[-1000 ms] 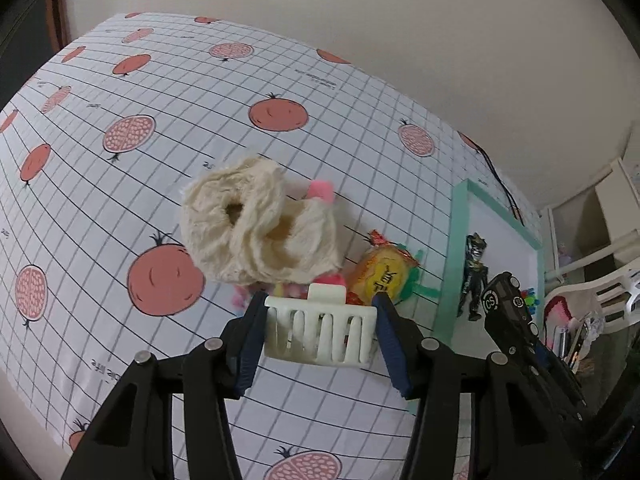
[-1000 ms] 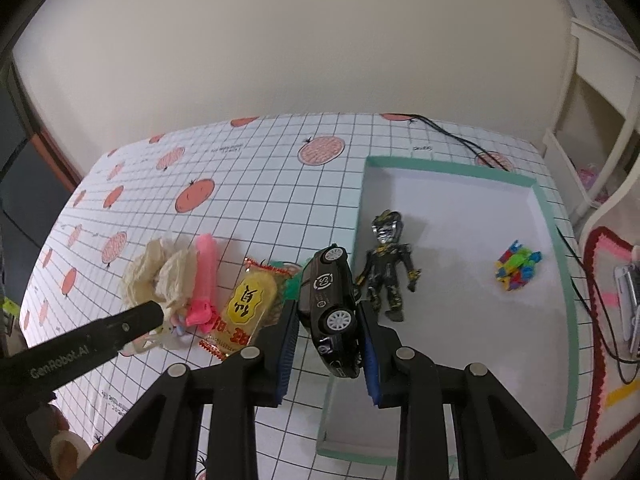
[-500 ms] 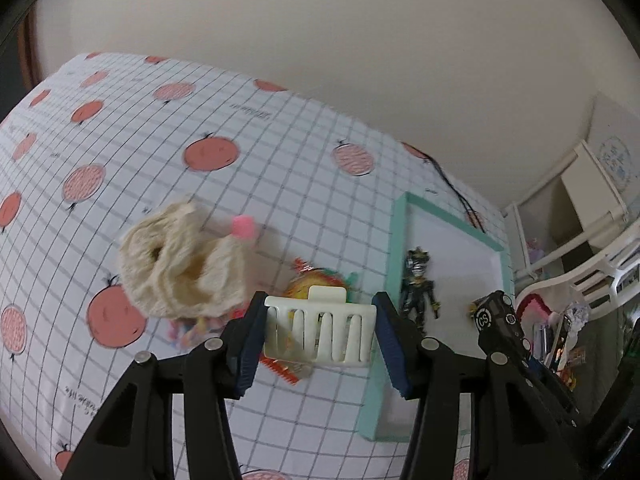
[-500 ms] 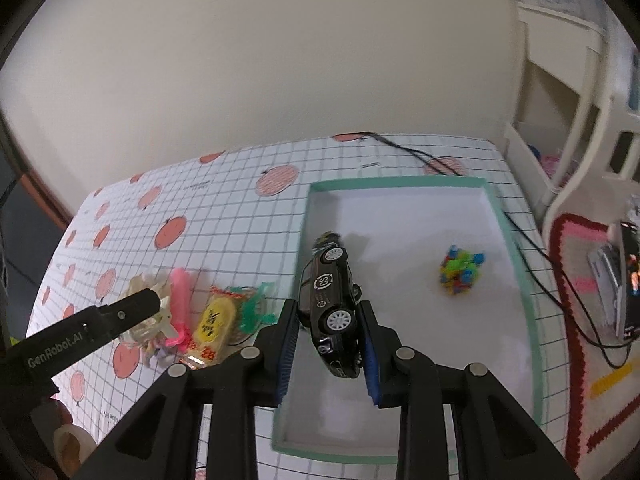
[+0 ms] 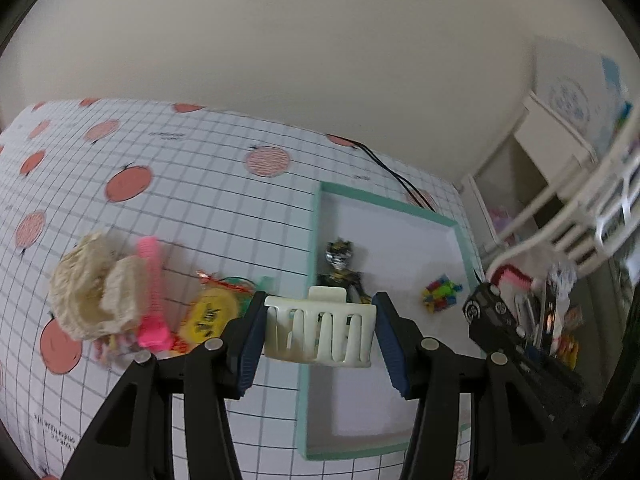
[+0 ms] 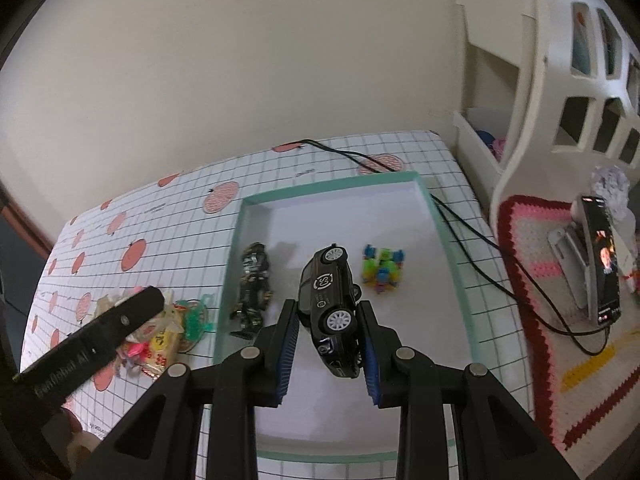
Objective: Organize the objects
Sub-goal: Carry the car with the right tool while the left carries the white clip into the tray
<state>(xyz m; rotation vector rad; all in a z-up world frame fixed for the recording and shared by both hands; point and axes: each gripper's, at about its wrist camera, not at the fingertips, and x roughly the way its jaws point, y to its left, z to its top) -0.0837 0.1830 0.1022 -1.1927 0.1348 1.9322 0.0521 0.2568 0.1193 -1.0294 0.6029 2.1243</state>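
Left gripper (image 5: 320,330), jaws pinching the white hair claw (image 5: 320,332), has travelled from over the desk clutter to the teal tray (image 5: 316,216) edge; right gripper (image 6: 326,338), jaws clamped on the black toy car (image 6: 332,304), now hangs over the tray interior — both items appear ready for release.

Left wrist cam: sits behind left tongs (image 5: 320,334), raised above the counter (image 5: 200,184), looks forward and down at the tray's (image 5: 314,240) left rim; right tongs sit at its right edge. Right wrist cam: behind right tongs (image 6: 328,340), directly over the tray (image 6: 444,236), tilted down, wall and white shelf unit (image 6: 560,92) beyond. Both views share tray, figure (image 5: 340,266) (image 6: 254,288), block cluster (image 5: 440,296) (image 6: 382,270)
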